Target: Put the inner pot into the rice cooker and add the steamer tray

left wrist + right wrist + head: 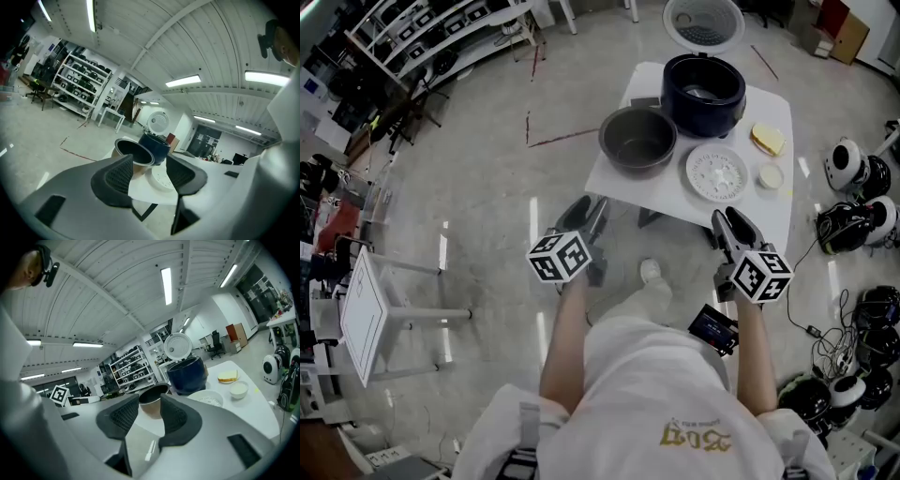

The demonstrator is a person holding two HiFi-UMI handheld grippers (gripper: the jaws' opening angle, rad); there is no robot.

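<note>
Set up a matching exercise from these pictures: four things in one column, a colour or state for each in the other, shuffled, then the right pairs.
Things:
1. inner pot
2. rice cooker
3. steamer tray
4. left gripper

States:
A. dark blue, lid raised
B. jaws apart, nothing between them
C. white, perforated, lying flat
D. empty, standing outside the rice cooker

Pairs: 1-D, 2-A, 3-C, 4-B

Dark blue rice cooker [703,105], grey inner pot [637,141], white steamer tray [716,174], white table [759,217]

Bare floor [487,178] fronts the table [670,192]; inner pot [638,141] stands nearest.
</note>
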